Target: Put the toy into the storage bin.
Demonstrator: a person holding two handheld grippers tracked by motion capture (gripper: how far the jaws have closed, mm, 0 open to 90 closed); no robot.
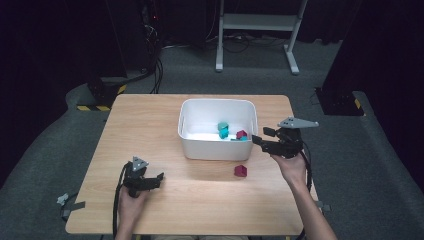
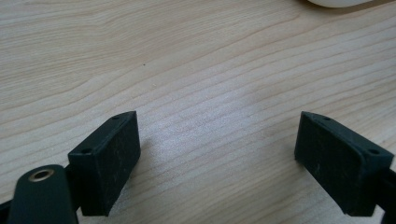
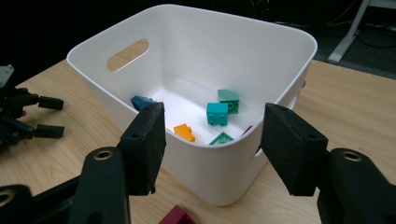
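Note:
A white bin (image 1: 218, 150) stands at the table's middle back and holds several bricks, among them a teal brick (image 1: 223, 129) and a magenta one (image 1: 242, 134). In the right gripper view the bin (image 3: 224, 177) shows a blue brick (image 3: 140, 101), an orange brick (image 3: 184, 132) and a teal brick (image 3: 217, 113). Another magenta brick (image 1: 241, 171) lies on the table in front of the bin. My right gripper (image 1: 259, 137) hovers open at the bin's right wall, nothing between its jaws (image 3: 212, 135). My left gripper (image 1: 160, 180) rests open over bare wood (image 2: 219, 140).
The wooden table (image 1: 150, 125) ends close behind the bin and just right of my right hand. Beyond it lie grey floor, a white stand's legs (image 1: 255, 22) and cables. My left gripper (image 3: 28, 116) also appears far left in the right gripper view.

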